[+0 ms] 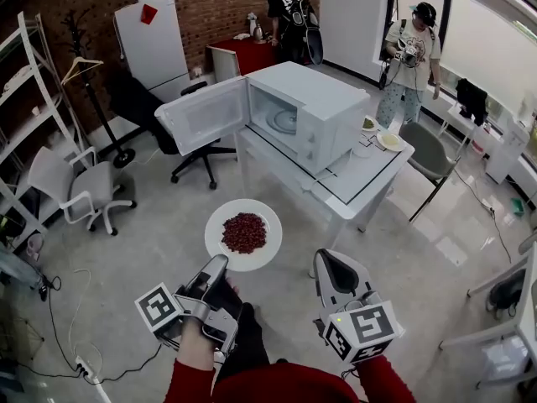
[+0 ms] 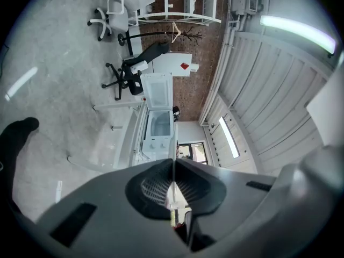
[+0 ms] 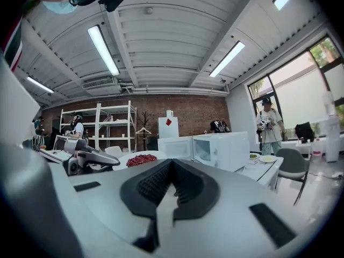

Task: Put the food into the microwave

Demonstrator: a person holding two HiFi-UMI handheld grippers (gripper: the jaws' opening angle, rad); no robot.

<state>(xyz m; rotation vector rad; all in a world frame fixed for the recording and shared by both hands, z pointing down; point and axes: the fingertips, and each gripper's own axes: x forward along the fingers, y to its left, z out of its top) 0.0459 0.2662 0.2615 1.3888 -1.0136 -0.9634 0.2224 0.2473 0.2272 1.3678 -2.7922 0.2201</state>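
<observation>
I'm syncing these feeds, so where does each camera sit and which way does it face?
Head view: on the person's head, looking down at the plate and open microwave; left tool, right tool and red sleeves show.
Left gripper view: on the left tool, rolled sideways, facing the microwave; its jaws clamp the plate's rim.
Right gripper view: on the right tool, level, facing the microwave; its jaws are shut, empty.
All three share the microwave.
</observation>
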